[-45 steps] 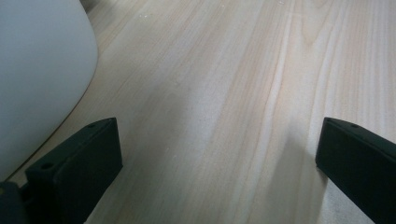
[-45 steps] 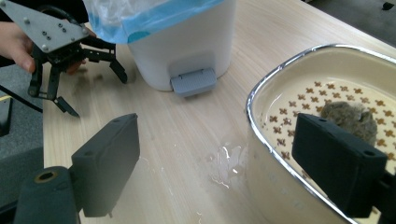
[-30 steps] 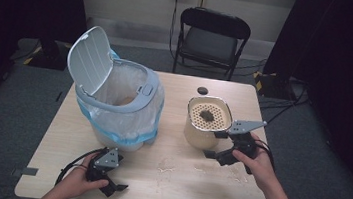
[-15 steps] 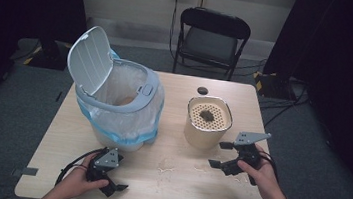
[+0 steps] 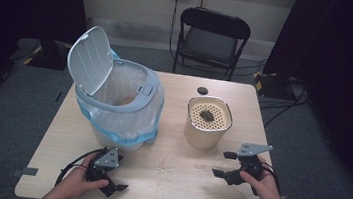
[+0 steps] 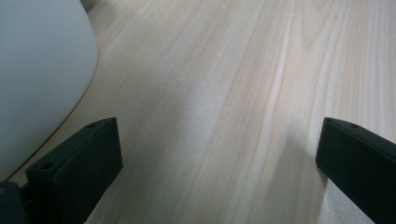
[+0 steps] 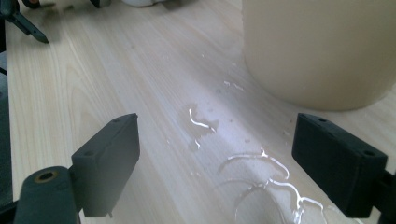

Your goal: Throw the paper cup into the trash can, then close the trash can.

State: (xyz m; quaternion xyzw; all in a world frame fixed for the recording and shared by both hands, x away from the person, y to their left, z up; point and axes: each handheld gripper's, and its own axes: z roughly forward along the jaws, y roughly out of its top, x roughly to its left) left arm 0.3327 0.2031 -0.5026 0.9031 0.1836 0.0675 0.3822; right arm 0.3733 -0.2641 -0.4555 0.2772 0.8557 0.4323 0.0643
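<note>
Both our grippers rest on the table (image 5: 174,190) with fingers spread wide, empty: the left gripper (image 5: 115,186) beside the white bin (image 5: 113,107), the right gripper (image 5: 222,164) near the beige strainer pot (image 5: 208,123) and its spilled water (image 7: 252,172)

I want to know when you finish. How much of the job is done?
Looks nearly done. The cream strainer pot stands upright on the table, the bin is open, and both tongs, left and right, are open and empty. Left: some dark bits in the strainer and spilled water.
</note>
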